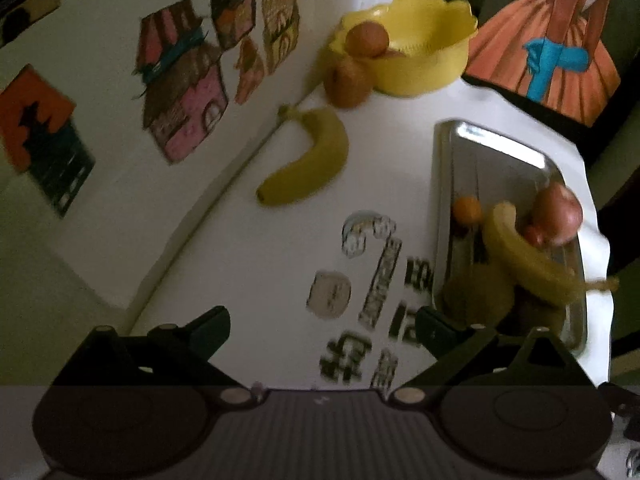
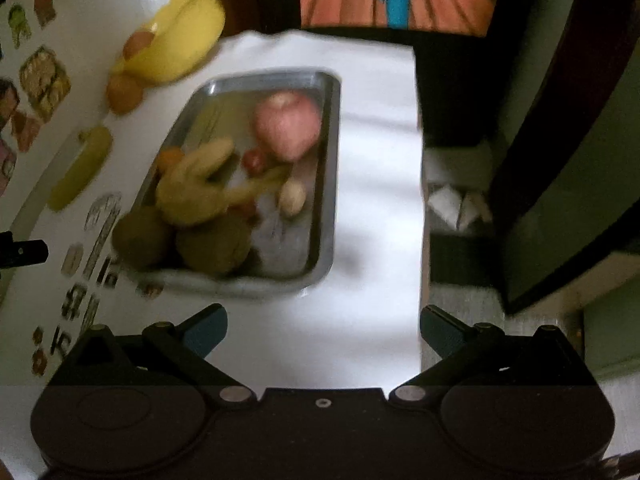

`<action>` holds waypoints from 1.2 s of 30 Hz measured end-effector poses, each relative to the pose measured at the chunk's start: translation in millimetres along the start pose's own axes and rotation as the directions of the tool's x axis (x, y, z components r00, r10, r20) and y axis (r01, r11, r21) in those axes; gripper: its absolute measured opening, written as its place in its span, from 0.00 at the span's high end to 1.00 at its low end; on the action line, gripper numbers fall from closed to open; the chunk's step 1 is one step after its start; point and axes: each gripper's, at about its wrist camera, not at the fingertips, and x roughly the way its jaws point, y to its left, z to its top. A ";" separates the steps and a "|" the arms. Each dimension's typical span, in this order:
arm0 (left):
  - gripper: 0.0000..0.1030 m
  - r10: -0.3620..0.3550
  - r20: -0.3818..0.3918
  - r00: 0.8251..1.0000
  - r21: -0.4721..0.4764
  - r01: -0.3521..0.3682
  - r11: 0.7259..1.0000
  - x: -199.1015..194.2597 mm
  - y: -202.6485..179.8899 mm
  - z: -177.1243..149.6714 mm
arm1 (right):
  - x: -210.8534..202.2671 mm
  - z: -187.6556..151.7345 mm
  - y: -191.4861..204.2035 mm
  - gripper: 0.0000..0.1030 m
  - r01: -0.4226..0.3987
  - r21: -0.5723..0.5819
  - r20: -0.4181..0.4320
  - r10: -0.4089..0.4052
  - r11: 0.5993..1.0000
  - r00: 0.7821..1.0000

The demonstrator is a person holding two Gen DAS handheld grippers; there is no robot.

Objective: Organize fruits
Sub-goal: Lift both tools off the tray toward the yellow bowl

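Left gripper (image 1: 322, 326) nearest the lens, jaws spread wide, nothing between them; hovering over white tabletop (image 1: 248, 240) with printed black characters (image 1: 348, 356) and small stickers just ahead of the fingertips. Right fingertip close to the near corner of metal tray (image 1: 456, 152), contact not clear.

Right gripper (image 2: 323, 326) likewise wide apart and empty, poised above bare tabletop (image 2: 372, 200) short of the tray's near rim (image 2: 324, 184).

Tray contents, blurred in both views: pink apple (image 2: 288, 126) at the far end; banana (image 2: 200, 188) lying across the middle, resting on two round brownish-green fruits (image 2: 212, 246) at the near end; small orange fruit (image 2: 170, 158) by the left wall; small red fruit (image 2: 254, 160) beside the apple; pale egg-shaped item (image 2: 292, 198) on the tray floor, kind not clear.

Second banana (image 1: 308, 160) loose on the tabletop, left of the tray and well apart from it, stem toward the wall.

Yellow bowl (image 1: 420, 68) at the far end of the table, near the wall; one round orange-brown fruit (image 1: 366, 39) inside at the rim, another (image 1: 346, 82) on the table, touching or just beside the bowl's outer wall.

Drawings of houses (image 1: 180, 92) stuck on the wall to the left. Painting with orange folds and a blue shape (image 1: 556, 52) standing behind the table.
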 end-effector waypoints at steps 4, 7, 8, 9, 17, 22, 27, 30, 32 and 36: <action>0.02 0.027 -0.068 0.997 0.010 -0.027 1.000 -6.2 1.7 -9.0 | 1.9 -5.8 12.8 0.01 -0.048 0.012 -0.108 0.049 0.999 0.993; 0.02 0.061 -0.103 0.993 0.005 -0.060 0.998 -11.3 4.2 -14.3 | 0.2 -7.4 26.8 0.01 -0.080 0.001 -0.157 0.079 0.997 0.984; 0.02 0.065 -0.109 0.992 0.000 -0.065 0.998 -13.8 5.9 -14.9 | -2.5 -7.3 31.6 0.01 -0.099 -0.007 -0.157 0.096 0.995 0.983; 0.02 0.070 -0.113 0.991 -0.004 -0.071 0.997 -16.6 7.6 -15.3 | -4.8 -6.3 35.9 0.01 -0.114 -0.016 -0.156 0.110 0.993 0.982; 0.02 0.106 -0.097 0.990 -0.036 -0.109 0.993 -39.9 16.8 -5.3 | -18.0 18.6 53.6 0.01 -0.167 -0.063 -0.120 0.158 0.984 0.980; 0.02 0.098 -0.084 0.992 -0.052 -0.102 0.993 -49.7 17.0 5.0 | -25.2 35.6 57.3 0.01 -0.194 -0.091 -0.097 0.185 0.977 0.978; 0.02 0.099 -0.050 0.994 -0.067 -0.102 0.993 -59.1 16.1 13.7 | -32.6 54.1 62.5 0.01 -0.215 -0.101 -0.071 0.208 0.971 0.976; 0.02 0.101 -0.036 0.994 -0.076 -0.103 0.992 -61.2 16.3 18.4 | -39.0 65.0 66.3 0.01 -0.226 -0.110 -0.047 0.222 0.968 0.974; 0.02 0.100 -0.029 0.995 -0.079 -0.102 0.992 -61.3 16.0 20.2 | -42.8 71.6 69.3 0.01 -0.223 -0.120 -0.024 0.222 0.967 0.975; 0.02 0.098 -0.016 0.995 -0.054 -0.099 0.994 -55.6 9.4 25.0 | -45.6 83.5 77.7 0.01 -0.206 -0.169 0.032 0.214 0.964 0.976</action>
